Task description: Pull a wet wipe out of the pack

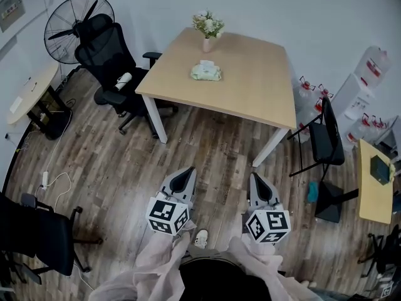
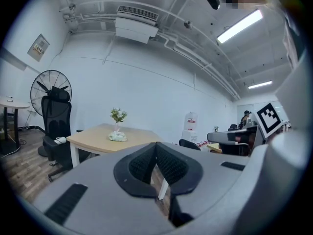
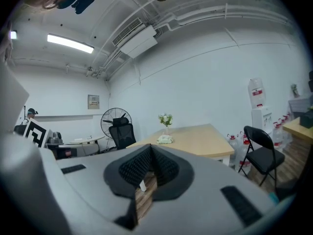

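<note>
Left claw (image 1: 184,177) and right claw (image 1: 260,185) are both closed, empty; I am well apart from the pale green wet-wipe pack (image 1: 206,73) on the light wooden desk (image 1: 250,86), nothing pulled yet.

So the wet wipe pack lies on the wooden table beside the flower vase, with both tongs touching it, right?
Not touching. The head view shows the left tongs and right tongs over the floor, well short of the table. The wet wipe pack does lie beside the flower vase.

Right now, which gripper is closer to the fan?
Left. The fan stands far off, up on the left gripper's side; the right gripper is beside the left one, farther over.
</note>
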Tool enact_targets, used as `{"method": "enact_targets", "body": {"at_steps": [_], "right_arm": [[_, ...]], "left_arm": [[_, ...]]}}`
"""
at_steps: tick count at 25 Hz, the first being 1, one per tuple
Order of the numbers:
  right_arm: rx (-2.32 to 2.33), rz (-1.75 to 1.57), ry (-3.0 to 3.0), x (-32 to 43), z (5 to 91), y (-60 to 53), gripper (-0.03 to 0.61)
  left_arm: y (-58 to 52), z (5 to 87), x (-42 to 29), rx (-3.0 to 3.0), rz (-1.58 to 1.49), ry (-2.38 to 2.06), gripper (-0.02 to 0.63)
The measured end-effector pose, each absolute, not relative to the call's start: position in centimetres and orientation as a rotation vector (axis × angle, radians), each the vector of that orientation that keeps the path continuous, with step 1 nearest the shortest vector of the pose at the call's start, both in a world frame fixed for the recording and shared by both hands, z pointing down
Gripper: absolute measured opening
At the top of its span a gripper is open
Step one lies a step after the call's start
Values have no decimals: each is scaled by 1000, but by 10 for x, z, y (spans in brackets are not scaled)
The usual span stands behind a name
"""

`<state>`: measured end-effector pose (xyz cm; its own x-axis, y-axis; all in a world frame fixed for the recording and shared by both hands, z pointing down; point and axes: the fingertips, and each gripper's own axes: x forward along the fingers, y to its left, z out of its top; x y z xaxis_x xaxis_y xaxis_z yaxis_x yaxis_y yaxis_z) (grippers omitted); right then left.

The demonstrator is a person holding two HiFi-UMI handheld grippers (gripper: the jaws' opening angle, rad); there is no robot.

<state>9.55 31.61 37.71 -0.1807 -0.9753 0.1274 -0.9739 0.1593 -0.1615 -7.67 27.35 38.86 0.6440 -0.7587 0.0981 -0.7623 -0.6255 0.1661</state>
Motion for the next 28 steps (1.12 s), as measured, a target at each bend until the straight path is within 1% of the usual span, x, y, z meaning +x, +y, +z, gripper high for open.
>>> {"method": "enact_targets", "body": {"at_steps": [7,19,28], "right_arm": [[-2031,-320,2376,97,379,291,11],[-1965,-405,2420,88,396,269,11],[-1917,-394,2479,103,399,211,11]], "left_arm": [[245,393,-75,2672,27,-1225,11],[238,405,-87,2620,75,-1276,11],[187,408,-61,2605,73,-1305,11]]}}
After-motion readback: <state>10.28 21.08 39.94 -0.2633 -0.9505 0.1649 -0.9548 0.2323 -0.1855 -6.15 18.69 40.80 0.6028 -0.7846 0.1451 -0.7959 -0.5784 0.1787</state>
